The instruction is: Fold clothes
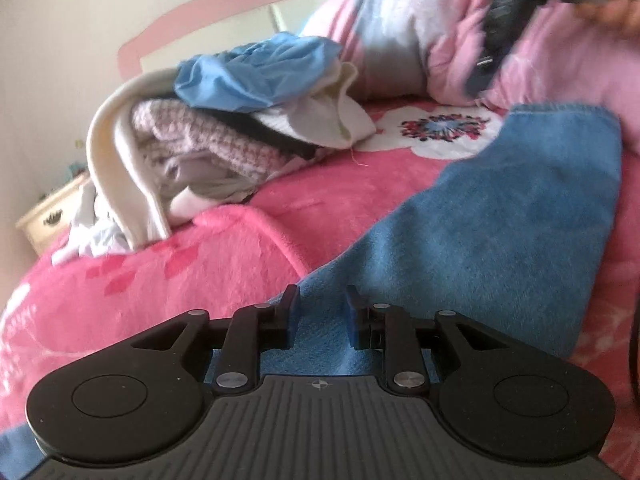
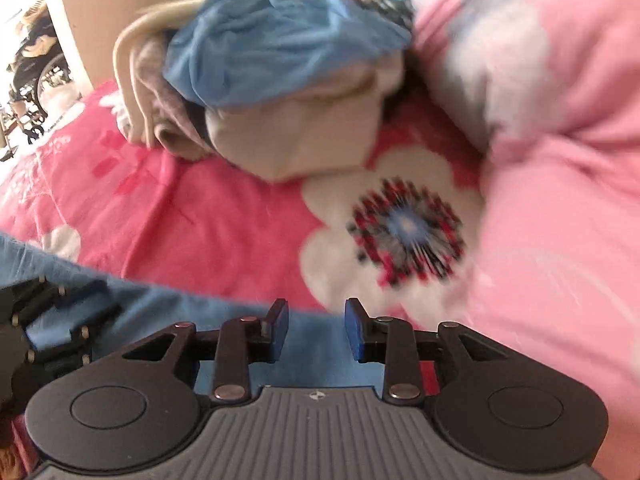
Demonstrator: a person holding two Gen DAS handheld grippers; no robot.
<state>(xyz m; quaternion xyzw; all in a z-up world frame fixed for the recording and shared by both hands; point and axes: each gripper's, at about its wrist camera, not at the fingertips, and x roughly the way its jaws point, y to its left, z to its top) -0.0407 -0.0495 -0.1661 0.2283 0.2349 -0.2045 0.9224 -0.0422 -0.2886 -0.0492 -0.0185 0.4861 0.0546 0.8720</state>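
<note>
Towel, blue and plush, lies spread on the pink blanket, running from under the left gripper up and away to a hemmed end near the white flower print. In the right wrist view its near edge crosses the lower left, passing under the right gripper.

Judging from how flat it lies, the fold is at its start: both grippers sit over the near edge with nothing pinched yet. The next move calls for closing each pair of tongs on a corner of that edge, then carrying it toward the far hem so the halves meet squarely (plush cloth tends to slip, so a deep bite would help).

Left tongs stand parted, blue cloth showing in the gap between the pads, held low and pointing along the towel's length. Right tongs are likewise parted and empty, aimed across the blanket at the flower; the left gripper shows at that view's left edge, just beside, resting on the towel.

Beyond, a pile of unfolded clothes waits, topped by a light blue garment, with a pink quilt bunched to the right.
</note>
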